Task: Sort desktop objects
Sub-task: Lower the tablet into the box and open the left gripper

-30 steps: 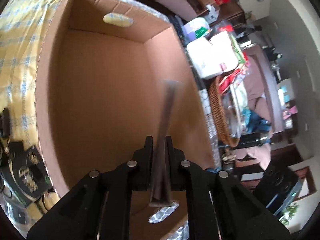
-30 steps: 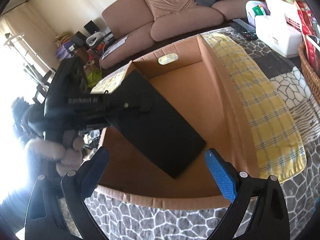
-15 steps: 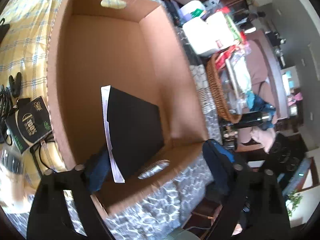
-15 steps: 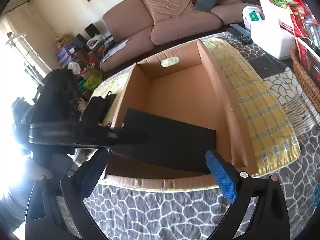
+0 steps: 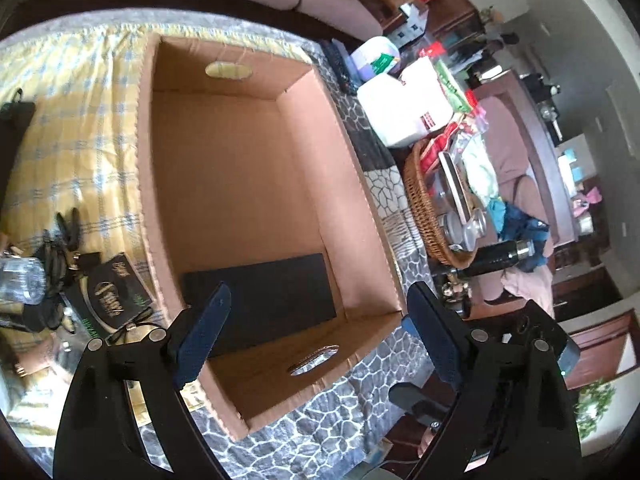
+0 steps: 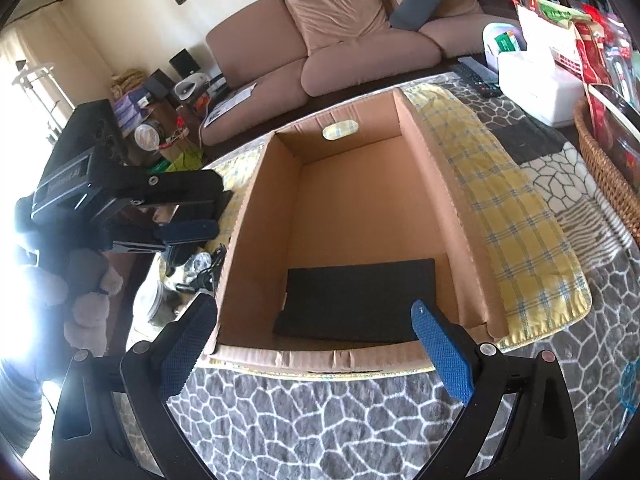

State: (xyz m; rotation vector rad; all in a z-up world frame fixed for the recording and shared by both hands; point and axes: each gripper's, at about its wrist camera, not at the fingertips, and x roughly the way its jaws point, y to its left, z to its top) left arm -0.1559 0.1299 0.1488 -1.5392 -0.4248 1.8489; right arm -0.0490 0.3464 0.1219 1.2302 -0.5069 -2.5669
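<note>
Sofa (image 6: 360,36) only in R view; wicker basket (image 5: 424,216) clearer L.

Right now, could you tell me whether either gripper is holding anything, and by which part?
Nothing is held: the left gripper and right gripper are open, and the flat black rectangular pad lies in the brown cardboard box.

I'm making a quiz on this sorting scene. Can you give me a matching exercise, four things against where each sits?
Things:
1. black notebook
2. wicker basket
3. yellow checked cloth
4. left gripper

Places or states:
A. open, holding nothing
B. flat on the floor of the cardboard box
C. spread on the table under the box
D. beside the box, full of clutter

Pairs: 1-B, 2-D, 3-C, 4-A
</note>
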